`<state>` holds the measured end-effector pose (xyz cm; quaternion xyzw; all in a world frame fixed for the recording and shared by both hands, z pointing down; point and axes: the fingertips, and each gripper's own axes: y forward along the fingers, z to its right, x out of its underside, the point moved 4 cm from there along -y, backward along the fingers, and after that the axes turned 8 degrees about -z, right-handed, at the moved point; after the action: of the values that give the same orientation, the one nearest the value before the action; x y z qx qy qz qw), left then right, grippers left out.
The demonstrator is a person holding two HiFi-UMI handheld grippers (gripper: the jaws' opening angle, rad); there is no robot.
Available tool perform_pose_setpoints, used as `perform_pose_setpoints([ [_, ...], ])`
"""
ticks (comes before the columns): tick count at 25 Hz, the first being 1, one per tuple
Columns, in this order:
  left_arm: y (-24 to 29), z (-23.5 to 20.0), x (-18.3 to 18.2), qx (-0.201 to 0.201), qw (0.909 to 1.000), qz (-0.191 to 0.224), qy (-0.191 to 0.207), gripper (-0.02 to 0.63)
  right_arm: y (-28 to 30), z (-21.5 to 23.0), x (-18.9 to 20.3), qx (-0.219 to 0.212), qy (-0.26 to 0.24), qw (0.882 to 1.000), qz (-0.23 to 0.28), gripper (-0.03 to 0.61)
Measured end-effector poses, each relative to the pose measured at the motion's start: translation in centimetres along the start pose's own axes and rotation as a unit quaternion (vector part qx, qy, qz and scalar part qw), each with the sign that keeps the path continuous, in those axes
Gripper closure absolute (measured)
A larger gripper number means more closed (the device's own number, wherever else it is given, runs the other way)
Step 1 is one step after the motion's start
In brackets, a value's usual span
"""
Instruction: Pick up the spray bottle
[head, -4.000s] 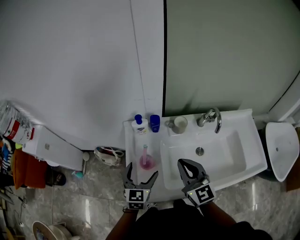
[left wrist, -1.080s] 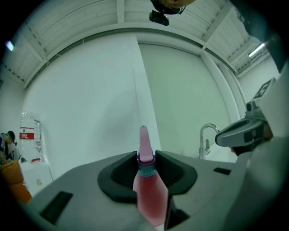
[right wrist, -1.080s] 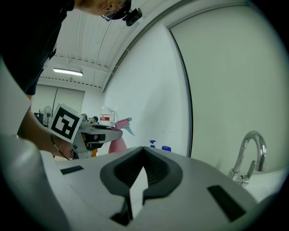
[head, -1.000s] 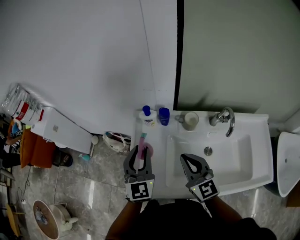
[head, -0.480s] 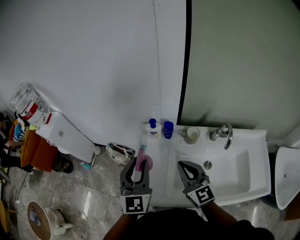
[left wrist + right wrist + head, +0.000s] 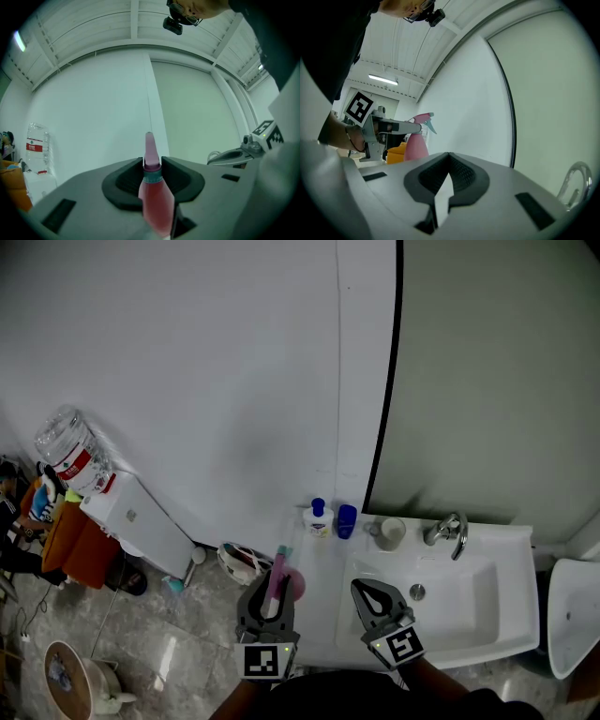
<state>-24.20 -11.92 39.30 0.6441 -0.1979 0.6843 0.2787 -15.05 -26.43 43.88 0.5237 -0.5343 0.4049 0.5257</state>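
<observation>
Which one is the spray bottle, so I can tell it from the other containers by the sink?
Find the white sink under the wall. Over its left edge, the left gripper grips the spray bottle by the neck between its fingers. It is the only pink, trigger-topped one; the white pump bottle, blue container and mug stand along the sink's back rim.

White washbasin (image 6: 516, 554) against wall. Chrome faucet (image 6: 448, 529) on back rim, right of centre. Drain (image 6: 417, 592) in bowl. Row along back-left corner of basin ledge: white bottle with blue cap (image 6: 318, 517), blue cup (image 6: 346, 519) just beside it, pale mug (image 6: 391, 532) further right, near faucet. Black vertical strip (image 6: 382, 409) divides white wall from greenish panel. Left of basin: white cabinet (image 6: 141, 521), water jug (image 6: 67, 454) at its far end, orange cloth (image 6: 75, 549), bag (image 6: 242, 563) on floor near basin's left edge.
</observation>
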Motion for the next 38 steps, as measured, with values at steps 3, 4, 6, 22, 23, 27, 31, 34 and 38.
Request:
perform_pose_setpoints([
  [3,-0.5,-0.3,0.4,-0.001,0.9999,-0.002,-0.012,0.497,-0.3,0.3,0.6,0.011,0.010,1.000,-0.013,0.580],
  [4,-0.7,-0.4,0.5,-0.002,0.9999,-0.002,-0.015,0.497,-0.4,0.4,0.8,0.015,0.010,1.000,-0.017,0.580],
  [6,-1.1,-0.9,0.6,-0.005,0.9997,-0.006,-0.021,0.497,-0.5,0.6,1.1,0.021,0.011,0.999,-0.022,0.580],
  [22,-0.6,-1.6,1.6,0.000,0.9997,-0.013,-0.020,0.495,-0.1,0.3,-0.3,0.023,-0.010,1.000,-0.015,0.580],
  [23,-0.5,-1.6,1.6,0.001,0.9998,-0.014,-0.016,0.497,-0.1,0.4,-0.4,0.024,-0.010,1.000,-0.014,0.580],
  [27,0.1,-1.7,1.8,0.003,0.9997,-0.018,-0.015,0.495,0.1,0.7,-0.6,0.026,-0.010,1.000,-0.010,0.580],
  [31,0.6,-1.4,2.3,0.008,0.9996,-0.022,-0.018,0.495,0.2,0.9,-0.5,0.029,-0.010,0.999,-0.011,0.580],
  [34,1.0,-1.2,2.6,0.012,0.9994,-0.028,-0.019,0.495,0.3,1.2,-0.5,0.033,-0.007,0.999,-0.013,0.580],
  [38,1.6,-1.0,2.7,0.018,0.9994,-0.025,-0.016,0.495,0.5,1.6,-0.4,0.036,-0.014,0.999,-0.017,0.580],
])
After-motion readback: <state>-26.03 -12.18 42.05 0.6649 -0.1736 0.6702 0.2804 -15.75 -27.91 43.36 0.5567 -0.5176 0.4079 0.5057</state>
